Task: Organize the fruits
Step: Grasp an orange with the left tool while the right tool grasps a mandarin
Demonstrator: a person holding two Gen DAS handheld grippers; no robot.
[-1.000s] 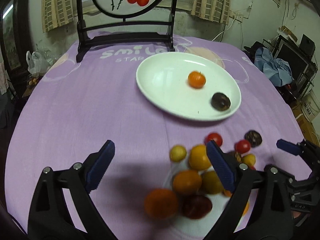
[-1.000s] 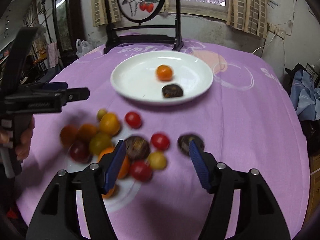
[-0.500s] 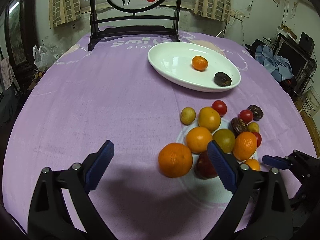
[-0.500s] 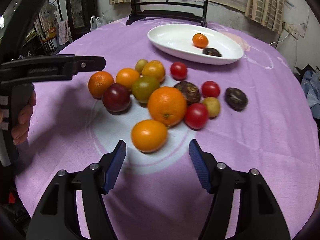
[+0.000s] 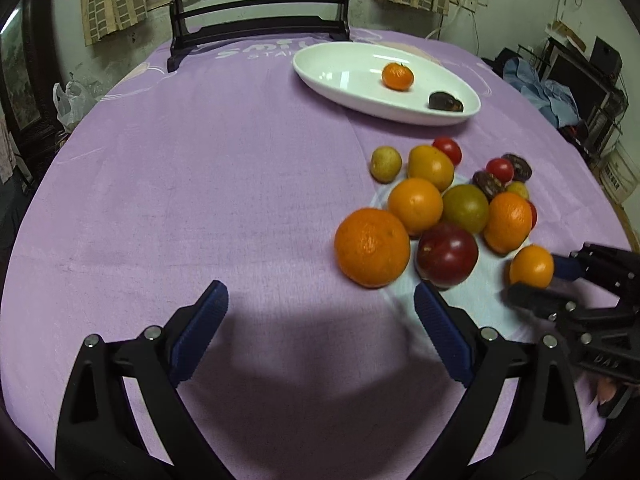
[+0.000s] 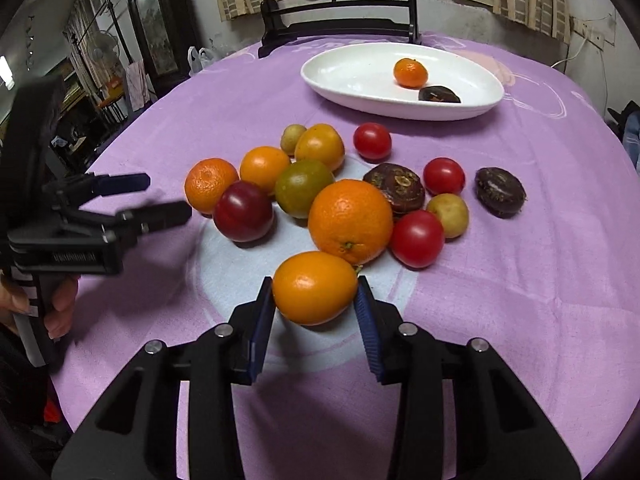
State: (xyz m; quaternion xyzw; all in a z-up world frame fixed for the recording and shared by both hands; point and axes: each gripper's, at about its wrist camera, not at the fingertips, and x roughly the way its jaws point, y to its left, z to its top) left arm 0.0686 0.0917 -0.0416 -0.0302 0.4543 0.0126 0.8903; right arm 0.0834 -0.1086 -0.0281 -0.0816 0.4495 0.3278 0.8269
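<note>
Right claw [image 6: 316, 304], jaws just closed, pinches a small orange fruit [image 6: 315, 287] on the bench. Left claw [image 5: 320, 320] gapes empty beside the pile. Beyond both: white plate [image 6: 340, 80]. Grasp step; next, lift and carry there.

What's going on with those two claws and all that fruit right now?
Right gripper just closed on the smooth orange fruit. Left gripper open, empty. White oval plate holds two fruits; path clear.
</note>
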